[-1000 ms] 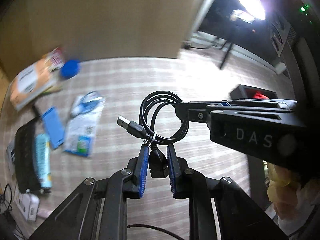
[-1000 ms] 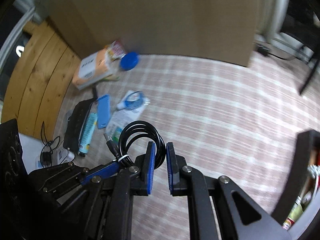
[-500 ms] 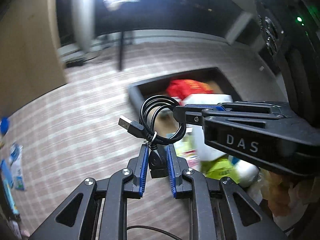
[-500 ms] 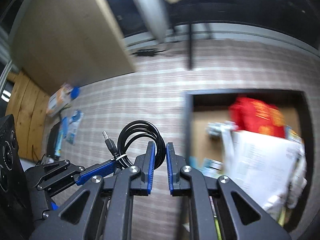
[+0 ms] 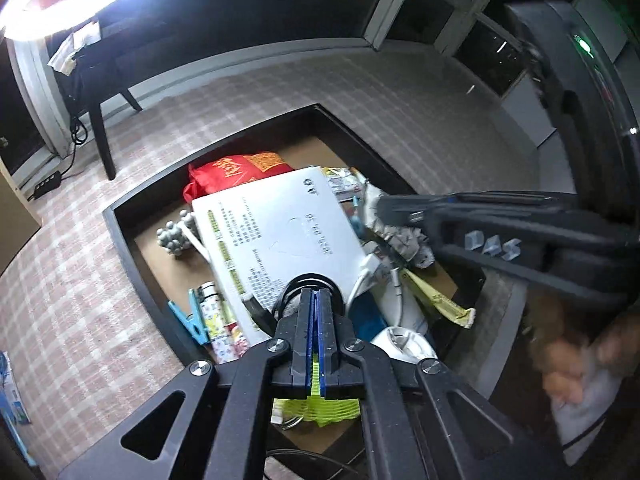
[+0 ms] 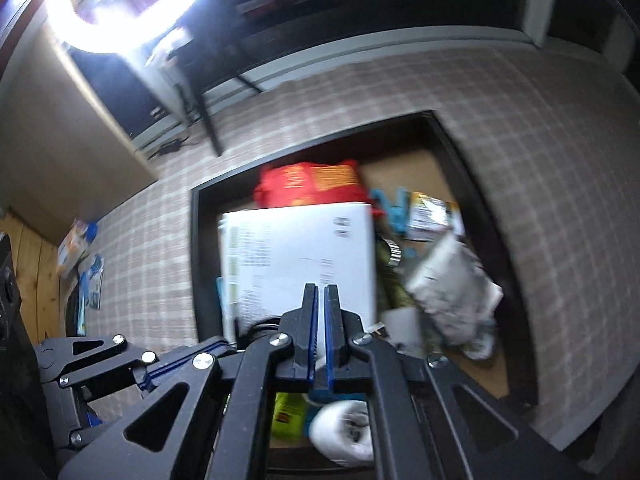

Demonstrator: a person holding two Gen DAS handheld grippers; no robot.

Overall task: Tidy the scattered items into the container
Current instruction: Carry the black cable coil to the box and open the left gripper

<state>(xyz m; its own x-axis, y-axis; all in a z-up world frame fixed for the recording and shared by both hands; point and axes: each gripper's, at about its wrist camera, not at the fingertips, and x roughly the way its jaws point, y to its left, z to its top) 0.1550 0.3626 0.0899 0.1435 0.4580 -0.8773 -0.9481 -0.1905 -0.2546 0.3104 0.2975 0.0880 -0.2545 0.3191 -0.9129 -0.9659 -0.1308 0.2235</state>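
Checked carpet (image 5: pixel 80 264) is lying under the dark container (image 5: pixel 132 248). Both grippers are hanging over it, the left gripper (image 5: pixel 316 300) and right gripper (image 6: pixel 320 296) closing up empty. At 12 o'clock, the black cable (image 5: pixel 288 292) is resting on a white box (image 5: pixel 280 236), red bag (image 5: pixel 236 168) behind.

1. The left gripper (image 5: pixel 316 300) points steeply down. Its blue-lined jaws have just closed and now meet, pad against pad, with nothing between them.
2. The right gripper (image 6: pixel 320 296) also tilts steeply down. Its jaws have just closed to a thin slit, empty.
3. A blurred hand (image 5: pixel 580 364) shows at the right edge of the left view.
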